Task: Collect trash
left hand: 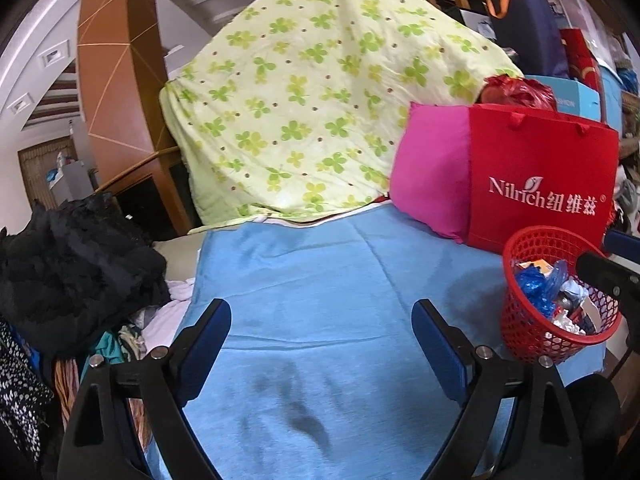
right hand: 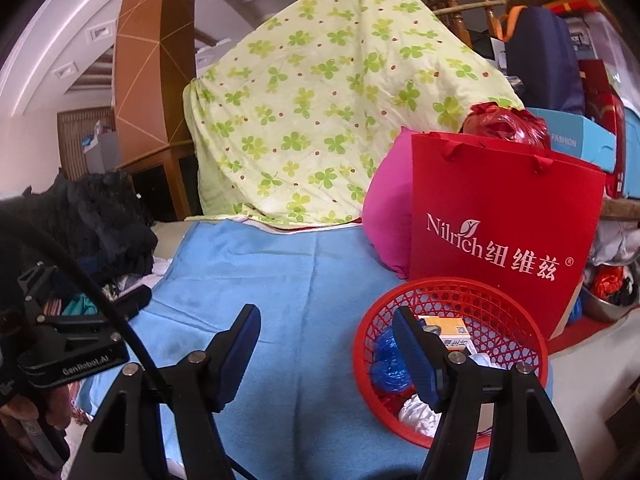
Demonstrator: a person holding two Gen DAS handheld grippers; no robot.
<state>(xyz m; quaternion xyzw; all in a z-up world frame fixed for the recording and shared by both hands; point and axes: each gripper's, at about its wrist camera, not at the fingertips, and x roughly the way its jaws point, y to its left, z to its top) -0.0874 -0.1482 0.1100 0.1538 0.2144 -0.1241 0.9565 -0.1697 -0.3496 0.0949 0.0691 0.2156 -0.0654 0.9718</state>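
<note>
A red mesh basket (left hand: 520,332) stands on the blue cloth (left hand: 320,280) at the right, holding trash: blue plastic wrap (left hand: 536,284), white crumpled paper and a small orange box (right hand: 448,330). It also shows in the right wrist view (right hand: 496,320). My left gripper (left hand: 322,316) is open and empty above the blue cloth, left of the basket. My right gripper (right hand: 326,328) is open and empty; its right finger (right hand: 416,356) is over the basket's near left rim.
A red Nilrich paper bag (right hand: 500,232) and a pink pillow (left hand: 432,176) stand behind the basket. A green clover quilt (left hand: 304,100) is heaped at the back. Black clothes (left hand: 72,264) are piled at the left. Dark stains (left hand: 304,420) mark the blue cloth.
</note>
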